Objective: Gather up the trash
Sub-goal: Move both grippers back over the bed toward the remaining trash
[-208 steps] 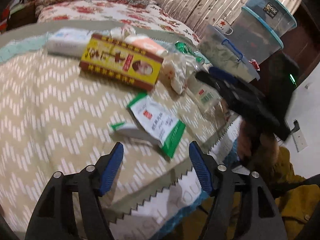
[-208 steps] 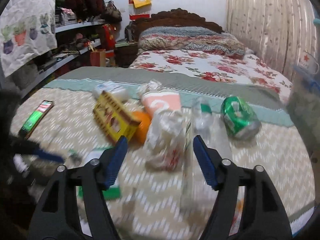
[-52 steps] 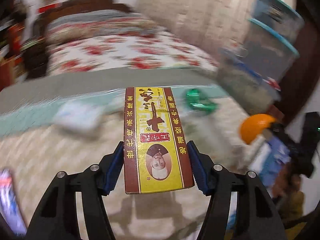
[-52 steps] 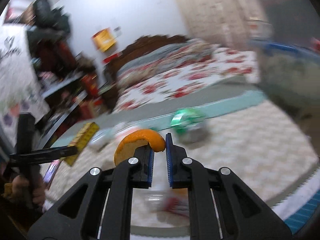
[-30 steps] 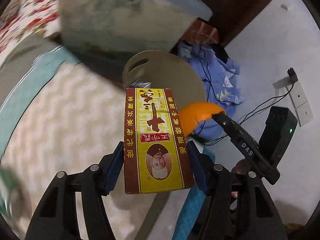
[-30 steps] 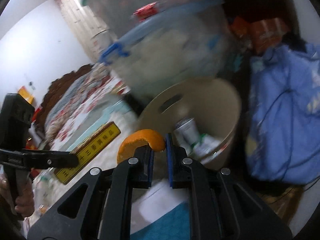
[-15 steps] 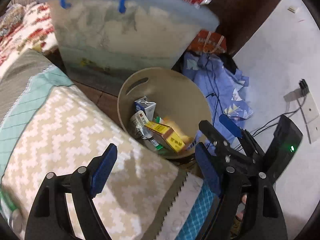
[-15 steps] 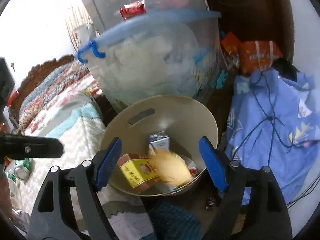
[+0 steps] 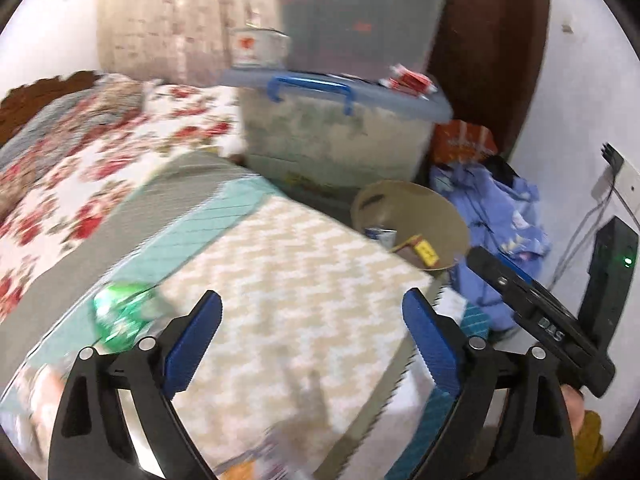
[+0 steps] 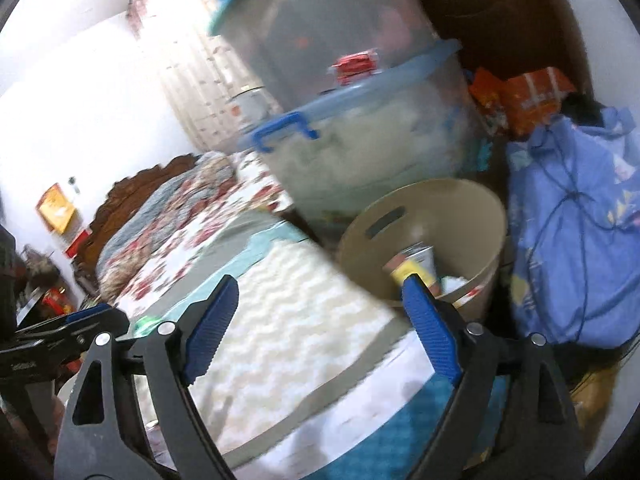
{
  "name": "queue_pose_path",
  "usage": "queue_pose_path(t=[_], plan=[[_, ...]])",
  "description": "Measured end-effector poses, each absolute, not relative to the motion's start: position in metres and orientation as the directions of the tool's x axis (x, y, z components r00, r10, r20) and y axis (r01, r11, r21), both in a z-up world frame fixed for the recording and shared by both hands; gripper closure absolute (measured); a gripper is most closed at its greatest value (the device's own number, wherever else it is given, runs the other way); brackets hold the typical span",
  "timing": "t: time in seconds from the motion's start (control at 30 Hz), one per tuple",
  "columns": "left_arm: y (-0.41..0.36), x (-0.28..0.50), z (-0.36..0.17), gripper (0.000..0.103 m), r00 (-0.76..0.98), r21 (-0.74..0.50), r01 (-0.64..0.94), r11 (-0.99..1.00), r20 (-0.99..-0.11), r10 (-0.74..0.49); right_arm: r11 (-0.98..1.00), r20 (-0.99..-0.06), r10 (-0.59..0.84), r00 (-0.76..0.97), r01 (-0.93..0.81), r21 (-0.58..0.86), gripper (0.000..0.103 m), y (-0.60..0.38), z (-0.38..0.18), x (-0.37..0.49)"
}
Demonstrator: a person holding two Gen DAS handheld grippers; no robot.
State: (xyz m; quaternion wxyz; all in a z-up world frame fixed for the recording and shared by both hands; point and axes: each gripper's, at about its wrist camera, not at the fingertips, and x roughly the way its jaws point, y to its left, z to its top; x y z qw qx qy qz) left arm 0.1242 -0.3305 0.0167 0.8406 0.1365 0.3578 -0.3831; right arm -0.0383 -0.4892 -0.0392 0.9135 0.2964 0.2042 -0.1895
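A beige round trash bin (image 9: 452, 216) stands on the floor beside the bed corner; it also shows in the right wrist view (image 10: 472, 208). Inside lie a yellow and brown box (image 9: 418, 250) and a small carton (image 9: 380, 235). My left gripper (image 9: 312, 338) is open and empty over the chevron bedspread (image 9: 288, 280). A crushed green can (image 9: 124, 314) lies on the bed left of it. My right gripper (image 10: 320, 324) is open and empty, above the bed's corner, short of the bin. The right gripper's body (image 9: 536, 320) shows at the right of the left wrist view.
Stacked clear storage tubs with blue lids (image 9: 340, 136) stand behind the bin. A blue cloth heap (image 10: 580, 240) with cords and orange packets (image 10: 524, 96) lie right of the bin. Blurred trash lies at the lower left of the bed (image 9: 40, 400).
Both grippers have let go: the yellow box and the orange peel dropped into the bin. Both have since swung back from the bin towards the bed, jaws wide.
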Motion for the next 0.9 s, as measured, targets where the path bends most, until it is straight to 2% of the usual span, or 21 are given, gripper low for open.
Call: queue_pose_path(t=[0.1,0.33,0.5,0.77,0.9], plan=[[-0.293,0.122,0.021,0.009,0.514,-0.026,0.689,0.724,-0.688,-0.513,0.781,-0.472,-0.184,0.862,0.420,0.463,0.017,-0.457,-0.029,-0.036],[-0.209,0.125,0.020,0.009,0.610,-0.016,0.561,0.828,-0.668,-0.426,0.834,-0.462,-0.124,0.878,0.344,0.430,0.014,-0.393,-0.012,-0.025],[-0.161,0.124,0.010,0.009,0.647,-0.016,0.476,0.879,-0.671,-0.362,0.863,-0.480,-0.096,0.872,0.313,0.396,0.007,-0.347,-0.008,-0.017],[-0.094,0.121,-0.029,0.008,0.662,0.063,0.295,0.953,-0.733,-0.156,0.925,-0.546,0.014,0.838,0.197,0.326,0.003,-0.267,-0.016,-0.011],[-0.061,0.115,-0.051,0.008,0.636,0.029,0.245,0.969,-0.759,-0.138,0.946,-0.584,0.052,0.810,0.147,0.288,0.003,-0.237,-0.024,-0.007]])
